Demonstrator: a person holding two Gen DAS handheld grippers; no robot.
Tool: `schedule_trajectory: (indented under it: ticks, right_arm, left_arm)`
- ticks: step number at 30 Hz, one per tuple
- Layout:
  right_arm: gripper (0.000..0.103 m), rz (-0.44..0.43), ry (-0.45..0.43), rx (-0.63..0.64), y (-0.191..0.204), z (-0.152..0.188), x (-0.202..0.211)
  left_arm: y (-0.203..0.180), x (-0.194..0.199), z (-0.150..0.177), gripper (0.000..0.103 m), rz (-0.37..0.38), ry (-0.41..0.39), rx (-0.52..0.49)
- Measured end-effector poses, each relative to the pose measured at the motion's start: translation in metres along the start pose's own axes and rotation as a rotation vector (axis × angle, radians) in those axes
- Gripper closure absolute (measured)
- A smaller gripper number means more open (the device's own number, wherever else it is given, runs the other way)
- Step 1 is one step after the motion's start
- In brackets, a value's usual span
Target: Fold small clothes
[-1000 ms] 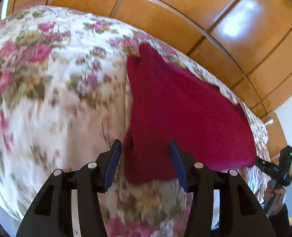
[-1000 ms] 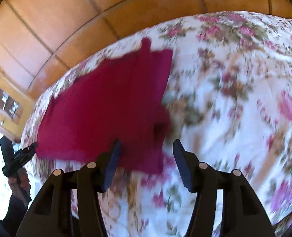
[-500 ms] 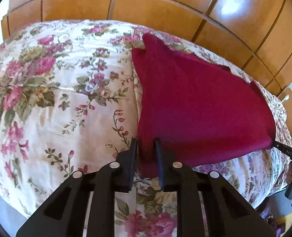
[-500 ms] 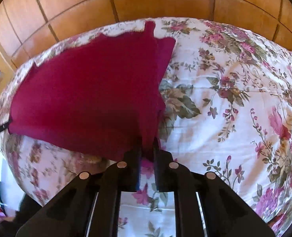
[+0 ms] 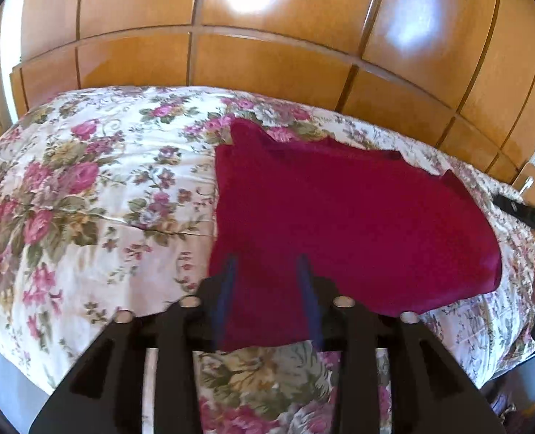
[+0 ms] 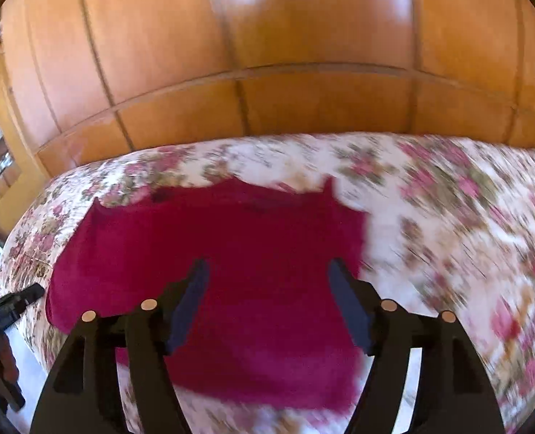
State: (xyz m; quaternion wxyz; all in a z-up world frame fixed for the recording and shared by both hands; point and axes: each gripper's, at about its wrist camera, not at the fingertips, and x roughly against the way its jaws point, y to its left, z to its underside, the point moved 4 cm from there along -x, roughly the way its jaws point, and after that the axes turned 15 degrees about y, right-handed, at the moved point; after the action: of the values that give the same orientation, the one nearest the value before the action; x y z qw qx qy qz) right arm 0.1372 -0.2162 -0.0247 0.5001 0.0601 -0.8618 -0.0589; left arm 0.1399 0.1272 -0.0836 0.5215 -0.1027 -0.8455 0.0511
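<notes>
Dark red garment (image 5: pixel 343 224) is lying spread flat on the bed (image 5: pixel 86 195), on the floral bedspread, w/ its near hem running along the bed's front edge. In the left wrist view it's occupying the right half of the bed; in the right wrist view it's sitting toward the left side. Far edge is showing a few small peaks, prob. straps or corners, can't tell which.

Left tongs (image 5: pixel 267 282) are hovering over the near left corner of the garment. Blue pads are standing apart w/ a moderate gap and the jaws are opening; red cloth is showing between them, but the pads aren't pressing on it, so released. Frame is a bit blurred there.

Right tongs (image 6: pixel 269 296) are hovering over the near right part of the garment, jaws wide apart and opening. Cloth is visible in the gap, lying below, not pinched. Released too. This view is heavily motion-blurred, esp. the bedspread at right.

Each view is catching the other tool at its edge: black tool at far right in the left wrist view, at far left in the right wrist view, just beside the garment's outer corner.

Glossy wooden panelled wardrobe (image 5: pixel 267 47) is standing behind the bed, reflecting light patches.
</notes>
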Motion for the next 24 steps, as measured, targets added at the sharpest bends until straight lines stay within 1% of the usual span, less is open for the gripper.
schedule_trajectory:
  ticks: [2,4,5,6,7,8,9,11,14,20,21,22,23,24]
  right_arm:
    - [0.031,0.025,0.022,0.01,0.008,-0.015,-0.024]
    - [0.031,0.07,0.049,0.008,0.004,-0.023,-0.049]
    - [0.03,0.096,0.07,0.001,-0.001,-0.023,-0.062]
    - [0.029,0.126,0.112,-0.02,-0.009,-0.022,-0.079]
    - [0.025,0.126,0.147,-0.038,-0.018,-0.017,-0.097]
    - [0.022,0.106,0.128,-0.04,-0.023,-0.012,-0.103]
    - [0.021,0.104,0.055,-0.021,-0.024,-0.007,-0.103]
    - [0.02,0.117,0.013,0.003,-0.023,-0.001,-0.102]
    - [0.019,0.101,0.011,-0.003,-0.024,-0.001,-0.101]
    - [0.018,0.105,0.004,0.001,-0.019,0.0,-0.099]
    - [0.018,0.105,0.002,0.001,-0.019,0.0,-0.099]
    - [0.018,0.105,0.001,0.002,-0.019,0.0,-0.099]
    - [0.018,0.105,0.0,0.002,-0.019,0.0,-0.099]
    - [0.017,0.106,-0.001,0.003,-0.019,0.0,-0.099]
  left_arm:
    - [-0.003,-0.011,0.001,0.065,-0.016,0.024,0.004]
    - [-0.003,-0.025,0.002,0.065,-0.042,0.065,0.01]
    - [-0.002,-0.028,0.003,0.065,-0.049,0.073,0.014]
    - [-0.002,-0.029,0.005,0.065,-0.052,0.075,0.015]
    - [-0.002,-0.029,0.005,0.065,-0.052,0.071,0.013]
    - [-0.002,-0.026,0.005,0.065,-0.05,0.064,0.01]
    - [-0.002,-0.023,0.005,0.065,-0.049,0.057,0.011]
    - [0.0,-0.013,0.001,0.065,-0.055,0.03,0.018]
    - [0.003,-0.002,-0.011,0.065,-0.071,-0.011,0.02]
    - [0.001,-0.005,-0.04,0.065,-0.121,-0.037,0.024]
    - [-0.001,-0.006,-0.045,0.056,-0.125,-0.038,0.022]
    - [-0.004,-0.006,-0.046,0.05,-0.125,-0.044,0.017]
    - [-0.006,-0.005,-0.049,0.046,-0.125,-0.055,0.011]
    - [-0.009,-0.004,-0.05,0.046,-0.127,-0.065,0.002]
